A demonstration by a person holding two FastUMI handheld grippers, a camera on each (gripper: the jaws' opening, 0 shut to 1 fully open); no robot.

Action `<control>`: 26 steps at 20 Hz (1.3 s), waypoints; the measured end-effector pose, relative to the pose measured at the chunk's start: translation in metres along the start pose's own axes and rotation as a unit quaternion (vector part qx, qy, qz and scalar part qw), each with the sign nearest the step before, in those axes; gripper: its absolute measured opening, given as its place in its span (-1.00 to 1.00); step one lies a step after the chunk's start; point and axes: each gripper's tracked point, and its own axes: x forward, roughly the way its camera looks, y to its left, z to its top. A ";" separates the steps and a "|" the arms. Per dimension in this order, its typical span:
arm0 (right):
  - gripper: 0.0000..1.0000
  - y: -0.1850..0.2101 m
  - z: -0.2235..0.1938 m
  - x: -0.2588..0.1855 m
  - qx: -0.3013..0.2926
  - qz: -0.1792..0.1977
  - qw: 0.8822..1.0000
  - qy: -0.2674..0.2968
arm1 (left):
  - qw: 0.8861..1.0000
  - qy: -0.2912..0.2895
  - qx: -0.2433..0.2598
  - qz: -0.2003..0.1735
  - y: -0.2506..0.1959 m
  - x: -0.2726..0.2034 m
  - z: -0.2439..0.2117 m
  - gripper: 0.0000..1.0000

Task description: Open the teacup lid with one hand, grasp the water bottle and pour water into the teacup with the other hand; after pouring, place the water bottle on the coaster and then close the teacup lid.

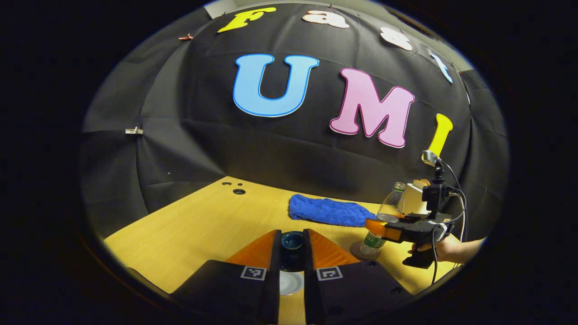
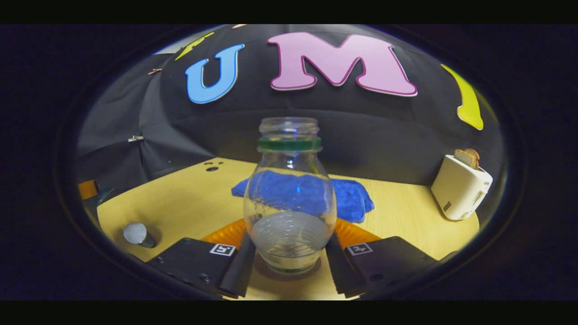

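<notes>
Here the right gripper (image 2: 289, 259) clasps the bottle (image 2: 289, 212) low on its belly, upright on the coaster (image 1: 365, 251); clear, smooth, nearly empty, it looks light and slippery.

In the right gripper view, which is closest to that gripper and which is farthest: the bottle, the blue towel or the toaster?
1. Water bottle: nearest, upright between the right gripper's fingers.
2. Blue towel: straight behind the bottle, midway across the table.
3. Toaster: farthest, off to the right near the booth wall, though not much beyond the towel.
</notes>
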 end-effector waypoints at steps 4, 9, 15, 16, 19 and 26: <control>0.55 -0.003 -0.007 -0.001 -0.007 -0.003 1.000 0.000 | 1.000 0.003 0.002 -0.001 -0.009 -0.006 -0.005 -0.55; 0.89 -0.003 -0.014 -0.004 -0.004 0.004 1.000 0.017 | 1.000 -0.001 0.014 -0.007 -0.019 -0.011 -0.005 -0.55; 0.96 -0.004 -0.010 -0.013 -0.009 0.005 1.000 0.013 | 1.000 0.000 0.018 -0.001 -0.019 -0.013 -0.006 -0.55; 0.96 -0.005 -0.011 -0.015 -0.012 0.005 1.000 0.014 | 1.000 0.000 0.019 0.000 -0.019 -0.013 -0.005 -0.55; 0.95 -0.008 -0.017 -0.021 -0.016 0.004 1.000 0.022 | 1.000 -0.001 0.025 0.004 -0.016 -0.012 -0.004 -0.48; 0.95 -0.012 -0.040 -0.063 0.001 -0.001 0.999 0.032 | 1.000 0.001 0.021 0.017 -0.005 -0.008 -0.006 -0.55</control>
